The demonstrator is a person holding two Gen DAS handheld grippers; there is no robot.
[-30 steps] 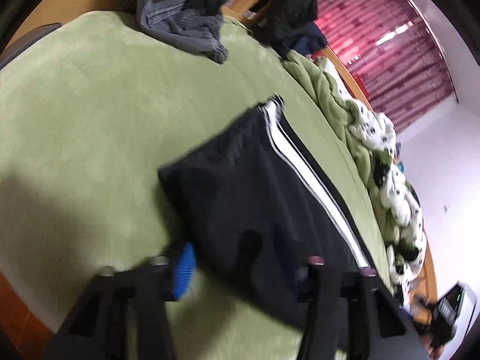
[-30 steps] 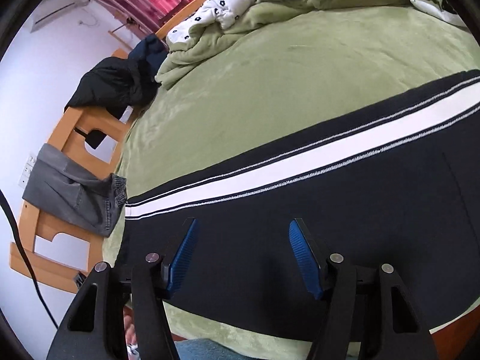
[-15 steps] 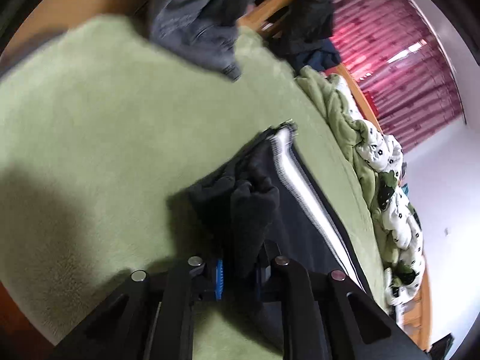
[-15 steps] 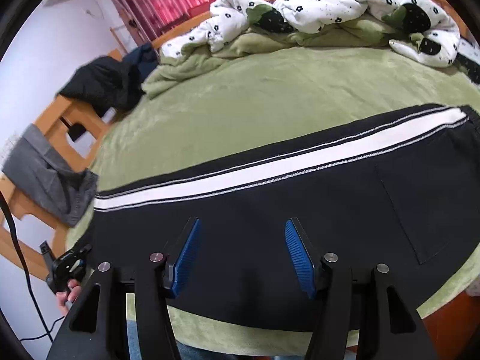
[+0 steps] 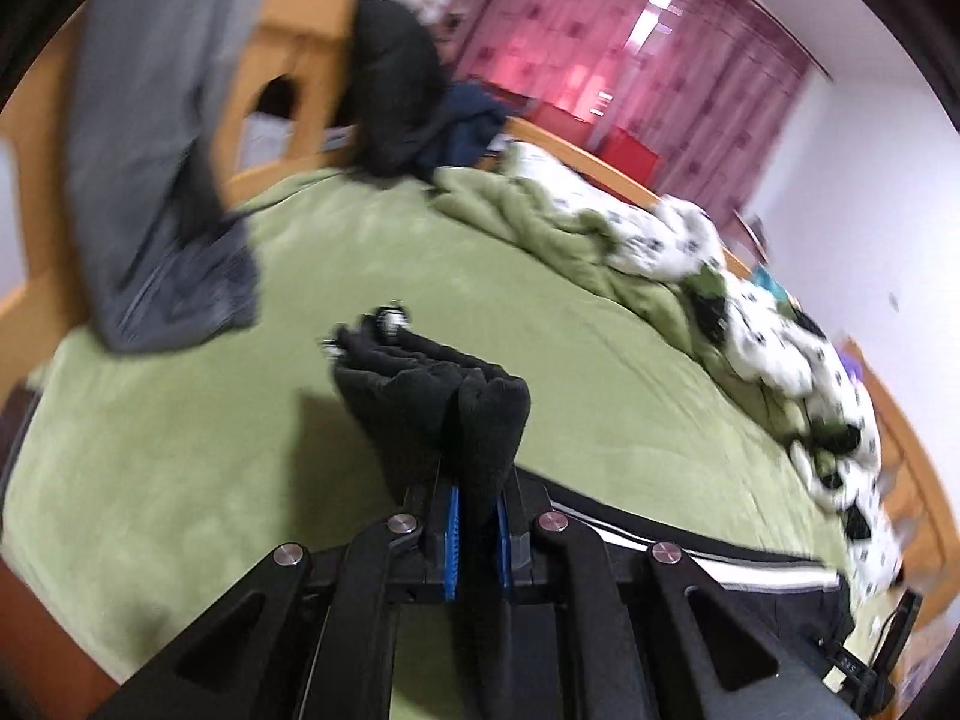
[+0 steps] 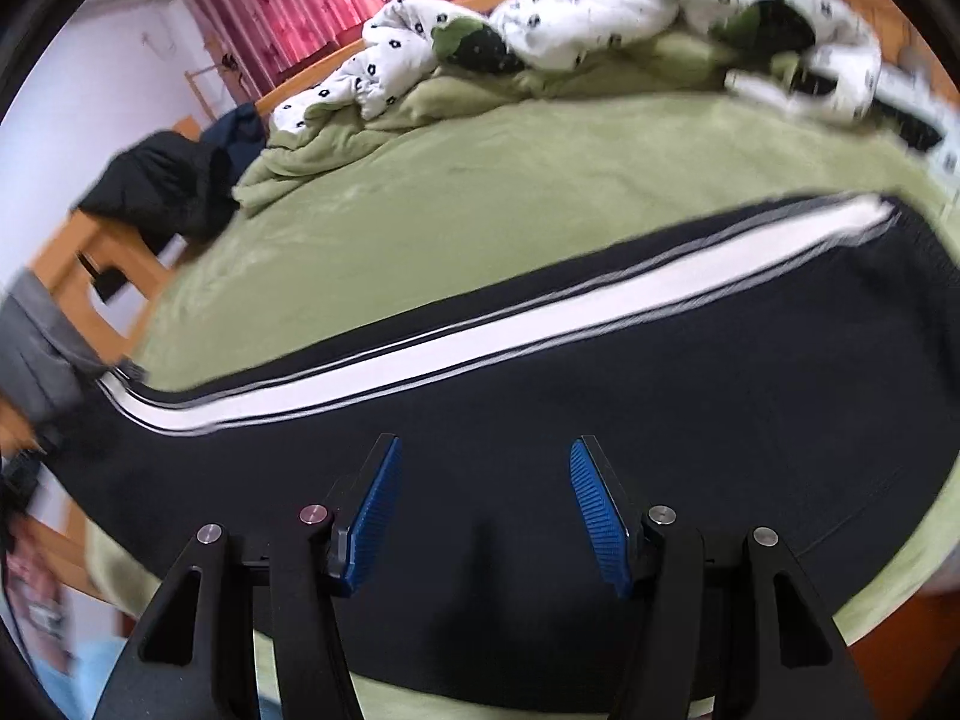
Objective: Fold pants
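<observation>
So, left wrist view first: the left claw (image 5: 477, 516) is clamped tight on a bunched-up end of the black pants (image 5: 444, 402), and that fabric sticks up toward 12 o'clock, raised off the green bed (image 5: 180, 468). More of the pants, white stripe included, lies flat at 4 o'clock. Grey clothing (image 5: 150, 192) hangs over the wooden bed frame at 10 o'clock, rumpled spotted duvet (image 5: 750, 312) at 3 o'clock

Right wrist view: the right claw (image 6: 483, 516) is spread apart with nothing pinched, hovering over the pants (image 6: 660, 420), which stretch across the bed (image 6: 480, 198) from 9 to 3 o'clock. The duvet (image 6: 600, 18) is piled at 12 o'clock
</observation>
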